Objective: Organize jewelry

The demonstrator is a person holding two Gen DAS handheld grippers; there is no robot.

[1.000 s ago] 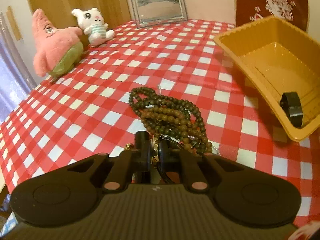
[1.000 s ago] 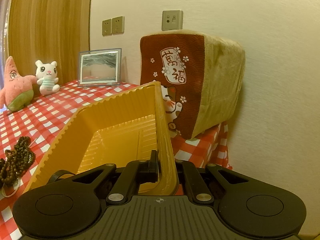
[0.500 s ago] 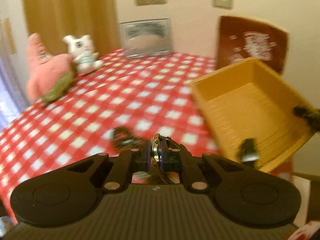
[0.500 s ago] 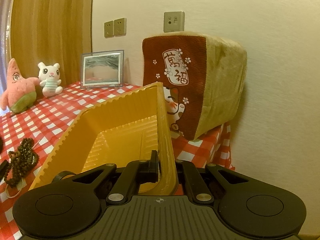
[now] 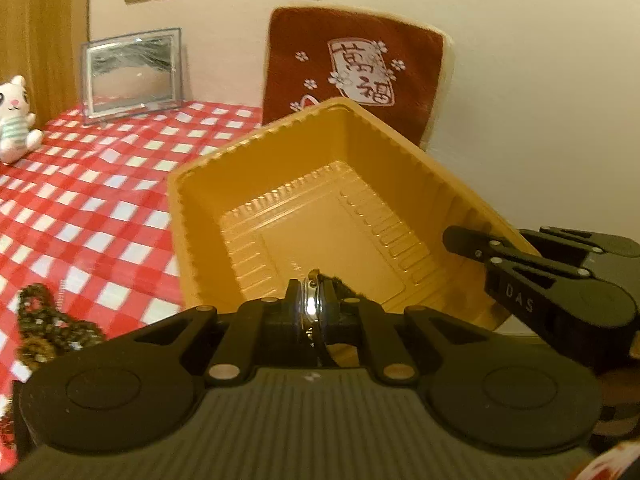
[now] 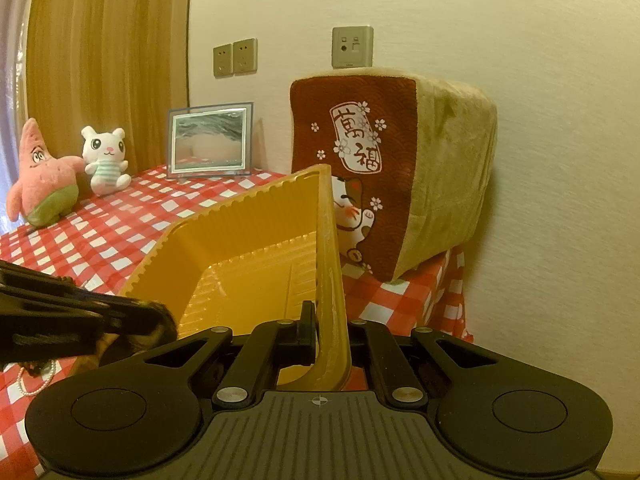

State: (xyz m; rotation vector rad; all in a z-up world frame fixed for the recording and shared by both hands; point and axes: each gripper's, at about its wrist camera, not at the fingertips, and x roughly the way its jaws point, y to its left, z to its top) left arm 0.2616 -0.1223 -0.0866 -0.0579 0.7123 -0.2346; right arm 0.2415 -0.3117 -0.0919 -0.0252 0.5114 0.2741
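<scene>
My left gripper [image 5: 314, 304] is shut on a wristwatch [image 5: 311, 300] with a shiny metal case and a dark strap. It hangs over the near edge of the yellow plastic tray [image 5: 320, 220]. The tray is tipped up, its inside facing the left gripper. My right gripper [image 6: 325, 326] is shut on the tray's side wall [image 6: 328, 264]. In the left wrist view the right gripper [image 5: 472, 240] reaches in from the right. A heap of dark wooden beads [image 5: 44, 324] lies on the checked cloth at the lower left. The left gripper [image 6: 152, 316] shows at the left edge of the right wrist view.
A red and beige cushion [image 5: 352, 64] leans on the wall behind the tray. A framed mirror [image 5: 132, 76], a white plush [image 5: 14, 120] and a pink star plush [image 6: 40, 176] stand at the table's far side. A pearl strand [image 6: 36, 380] lies near the beads. The table ends just right of the tray.
My left gripper swung right and a little up with the watch, from above the beads to the tray's near edge. The right gripper and the tray kept still.
</scene>
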